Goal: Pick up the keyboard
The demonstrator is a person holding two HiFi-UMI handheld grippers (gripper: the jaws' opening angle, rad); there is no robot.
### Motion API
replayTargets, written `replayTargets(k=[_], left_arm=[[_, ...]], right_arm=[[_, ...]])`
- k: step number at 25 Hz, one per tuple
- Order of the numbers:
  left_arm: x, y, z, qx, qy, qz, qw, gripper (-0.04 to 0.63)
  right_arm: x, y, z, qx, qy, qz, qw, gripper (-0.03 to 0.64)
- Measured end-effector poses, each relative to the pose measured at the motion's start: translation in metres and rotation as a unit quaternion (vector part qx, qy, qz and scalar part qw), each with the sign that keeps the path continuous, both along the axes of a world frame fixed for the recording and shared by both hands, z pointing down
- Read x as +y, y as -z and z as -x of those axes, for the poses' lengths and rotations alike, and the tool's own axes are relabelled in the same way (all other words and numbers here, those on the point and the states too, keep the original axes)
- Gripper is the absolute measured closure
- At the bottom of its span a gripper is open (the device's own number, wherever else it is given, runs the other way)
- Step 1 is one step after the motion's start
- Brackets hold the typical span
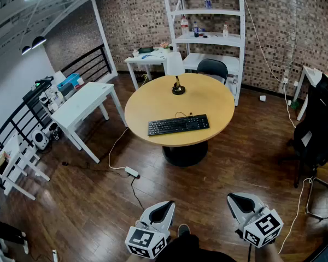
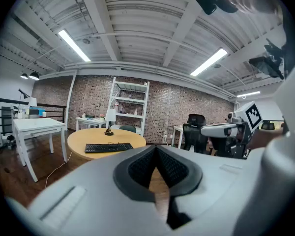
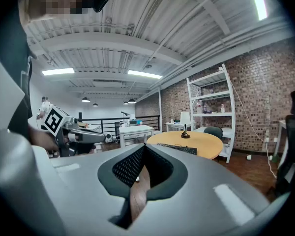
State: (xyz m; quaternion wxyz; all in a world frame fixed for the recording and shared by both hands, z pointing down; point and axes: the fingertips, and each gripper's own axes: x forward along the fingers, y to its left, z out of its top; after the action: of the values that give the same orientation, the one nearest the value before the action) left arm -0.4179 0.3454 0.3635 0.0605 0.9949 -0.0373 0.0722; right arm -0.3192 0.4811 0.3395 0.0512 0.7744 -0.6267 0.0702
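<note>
The keyboard [image 1: 178, 125] is laid flat near the front edge of the round wooden surface [image 1: 153, 97], with a small lamp [image 1: 176, 75] stood further back. It is well apart from both grippers, so the pick-up is judged not yet begun. The left gripper [image 1: 167, 206] and the right gripper [image 1: 238, 200] are held low over the floor [image 1: 98, 201], side by side and aimed roughly towards the surface, probably as a resting carry for the approach. The fingers of each are closed together on nothing. The whole layout and the gap to be crossed are given by the head view alone. The closed, empty fingers are confirmed only in the gripper views, where the keyboard is seen small and distant.
</note>
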Motion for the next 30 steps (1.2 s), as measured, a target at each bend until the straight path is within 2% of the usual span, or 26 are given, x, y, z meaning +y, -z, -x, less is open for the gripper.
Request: replayTargets(k=[8,14,17,22,25,30], left_arm=[[-0.107,0.014,-0.073,0.009,-0.01,0.002,0.9999,0.532],[-0.162,0.006,-0.109,0.001,-0.014,0.008,0.9999,0.532],[-0.18,0.008,-0.124,0.002,-0.014,0.009,0.9999,0.532],[-0.194,-0.001,-0.148,-0.009,-0.027,-0.03,0.9991,0.532],[-0.202,-0.008,-0.169,-0.012,-0.033,-0.006,0.9994,0.532],[-0.22,-0.007,-0.204,-0.016,0.001,0.009,0.9998,0.532]], right_arm=[[-0.104,0.017,-0.076,0.004,-0.003,-0.005,1.0,0.614],[-0.161,0.014,-0.108,0.001,-0.002,-0.002,1.0,0.614],[-0.179,0.014,-0.121,-0.003,-0.001,0.002,1.0,0.614],[-0.201,0.002,-0.148,-0.011,-0.007,0.005,1.0,0.614],[-0.215,-0.007,-0.169,-0.022,-0.003,0.014,1.0,0.614],[-0.237,-0.008,-0.206,-0.025,0.027,0.021,0.999,0.614]])
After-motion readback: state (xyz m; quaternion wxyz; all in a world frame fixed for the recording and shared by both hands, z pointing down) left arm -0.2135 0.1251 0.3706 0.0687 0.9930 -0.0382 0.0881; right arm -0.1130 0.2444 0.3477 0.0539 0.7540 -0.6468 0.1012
